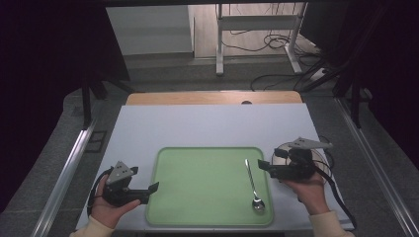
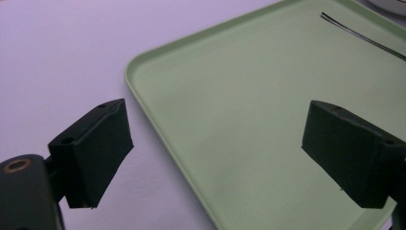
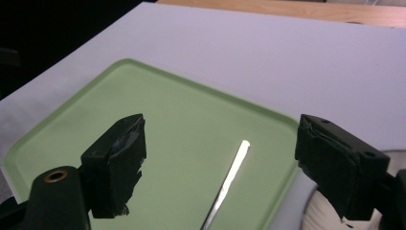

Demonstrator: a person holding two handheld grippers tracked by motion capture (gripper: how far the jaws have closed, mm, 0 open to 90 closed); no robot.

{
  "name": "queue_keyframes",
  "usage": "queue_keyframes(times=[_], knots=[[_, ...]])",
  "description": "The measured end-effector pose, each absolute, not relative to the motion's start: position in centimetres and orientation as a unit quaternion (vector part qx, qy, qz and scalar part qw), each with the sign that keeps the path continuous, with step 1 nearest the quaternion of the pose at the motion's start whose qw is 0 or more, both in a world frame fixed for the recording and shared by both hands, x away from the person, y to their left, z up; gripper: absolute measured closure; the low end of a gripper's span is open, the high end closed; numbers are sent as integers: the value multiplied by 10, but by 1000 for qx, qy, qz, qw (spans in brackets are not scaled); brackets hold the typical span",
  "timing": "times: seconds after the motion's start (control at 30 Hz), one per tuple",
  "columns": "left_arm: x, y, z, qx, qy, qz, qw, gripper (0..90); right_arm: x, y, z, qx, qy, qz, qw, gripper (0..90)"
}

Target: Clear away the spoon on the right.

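Hands: your left hand [image 1: 109, 205] and right hand [image 1: 310, 190] come in at the near edge of the bench [image 1: 207, 126], one either side of the tray [image 1: 170, 207].
Left gripper [image 1: 154, 187]: you hold it just off the tray's left edge, pointing in toward the tray; its fingers [image 2: 93, 151] stand wide apart with nothing between them, one over the bench and one over the tray.
Right gripper [image 1: 263, 165]: you hold it off the tray's right edge, above the plate [image 1: 323, 163], pointing left toward the spoon; its fingers [image 3: 117, 163] are released and spread wide, with nothing between them.
Spoon [image 1: 252, 182]: it lies flat in the right part of the tray, bowl toward you and handle pointing away, close to the right rim. In the right gripper view its handle [image 3: 230, 184] shows below the gap between the fingers, untouched.
Tray: green, rimmed, set at the near middle of the bench, with only the spoon in it.
Plate: pale and round, on the bench just right of the tray, partly hidden by your right gripper.
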State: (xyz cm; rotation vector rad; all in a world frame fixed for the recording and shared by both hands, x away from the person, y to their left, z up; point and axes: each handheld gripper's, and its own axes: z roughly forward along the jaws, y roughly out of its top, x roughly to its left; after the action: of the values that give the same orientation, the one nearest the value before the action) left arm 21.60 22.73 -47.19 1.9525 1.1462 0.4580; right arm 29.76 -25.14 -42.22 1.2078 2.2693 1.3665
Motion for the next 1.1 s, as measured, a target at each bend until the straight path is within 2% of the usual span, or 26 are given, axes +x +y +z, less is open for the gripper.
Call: queue_keyframes(times=[0.2,0.47,0.6,1.1], knots=[[215,225,-471,773,453,183,405,95,276,-279,-425,428,751,491,107,177],[216,225,-471,774,451,180,405,95,247,-294,-442,417,753,493,128,180],[217,223,-472,775,450,179,405,95,248,-292,-448,417,757,490,118,180],[215,223,-469,774,450,183,406,95,244,-285,-441,397,759,496,143,180]])
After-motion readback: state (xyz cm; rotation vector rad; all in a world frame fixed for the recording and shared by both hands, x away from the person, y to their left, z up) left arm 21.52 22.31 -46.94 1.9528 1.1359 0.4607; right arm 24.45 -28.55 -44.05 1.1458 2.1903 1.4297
